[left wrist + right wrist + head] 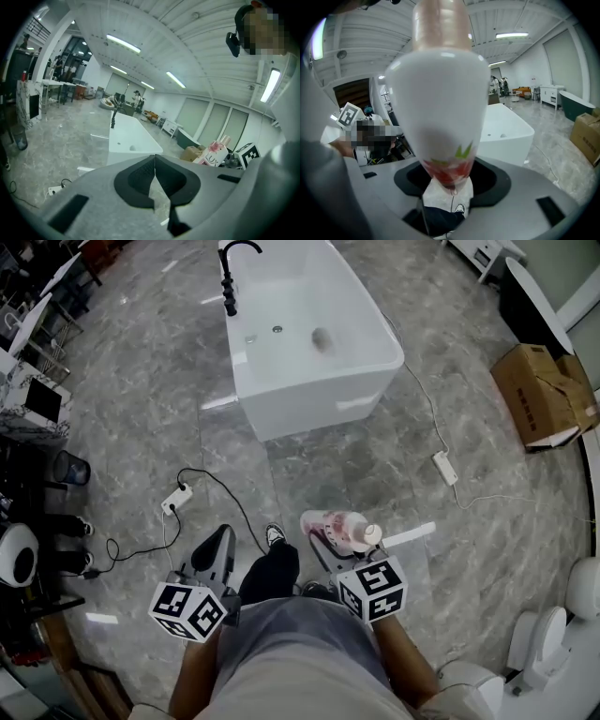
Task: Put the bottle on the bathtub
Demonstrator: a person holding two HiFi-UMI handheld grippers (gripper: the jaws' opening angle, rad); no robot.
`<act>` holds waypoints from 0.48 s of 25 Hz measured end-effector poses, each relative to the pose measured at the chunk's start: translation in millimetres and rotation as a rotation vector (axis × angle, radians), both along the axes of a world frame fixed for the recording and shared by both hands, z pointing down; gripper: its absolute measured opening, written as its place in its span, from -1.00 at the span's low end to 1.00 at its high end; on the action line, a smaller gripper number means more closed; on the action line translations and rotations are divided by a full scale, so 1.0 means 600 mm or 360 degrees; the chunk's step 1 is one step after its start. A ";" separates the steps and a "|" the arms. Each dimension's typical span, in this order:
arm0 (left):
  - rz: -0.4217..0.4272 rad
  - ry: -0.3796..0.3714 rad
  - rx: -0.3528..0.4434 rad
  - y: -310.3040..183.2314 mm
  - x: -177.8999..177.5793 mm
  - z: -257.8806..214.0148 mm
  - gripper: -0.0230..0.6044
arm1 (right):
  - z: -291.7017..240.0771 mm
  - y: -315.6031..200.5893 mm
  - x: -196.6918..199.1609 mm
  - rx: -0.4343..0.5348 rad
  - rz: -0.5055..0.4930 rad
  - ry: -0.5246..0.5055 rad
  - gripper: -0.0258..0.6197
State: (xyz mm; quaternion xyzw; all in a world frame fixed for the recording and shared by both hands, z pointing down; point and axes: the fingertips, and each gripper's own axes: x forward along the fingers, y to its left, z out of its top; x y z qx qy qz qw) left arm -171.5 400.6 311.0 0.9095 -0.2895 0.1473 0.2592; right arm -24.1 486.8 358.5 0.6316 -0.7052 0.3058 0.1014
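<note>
My right gripper (330, 542) is shut on a white bottle (345, 529) with a pink and red label and a pale cap; the bottle lies sideways in the head view, cap to the right. In the right gripper view the bottle (440, 93) fills the middle, its base between the jaws of the right gripper (449, 180). The left gripper (217, 554) is shut and holds nothing; its dark pads (136, 180) meet in the left gripper view. The white freestanding bathtub (361, 390) with a black tap (231, 273) stands ahead on the grey marble floor, about a stride away. From the left gripper view the bathtub (119, 133) and the bottle (213, 154) also show.
A white power strip (176, 498) with a black cable lies left of my feet; another strip (445, 468) with a white cable lies right of the tub. A cardboard box (539, 395) sits far right. Dark furniture lines the left edge, white toilets (553, 643) the lower right.
</note>
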 end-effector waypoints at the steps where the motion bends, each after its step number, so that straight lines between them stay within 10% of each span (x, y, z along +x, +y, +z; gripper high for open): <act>1: 0.0000 0.0002 0.0002 -0.020 0.002 -0.001 -0.90 | -0.001 -0.019 0.002 -0.0001 -0.0002 0.0002 -0.22; 12: -0.0016 0.0031 0.0012 -0.188 0.000 -0.006 -0.90 | -0.006 -0.212 0.001 -0.0007 -0.0066 0.0025 -0.22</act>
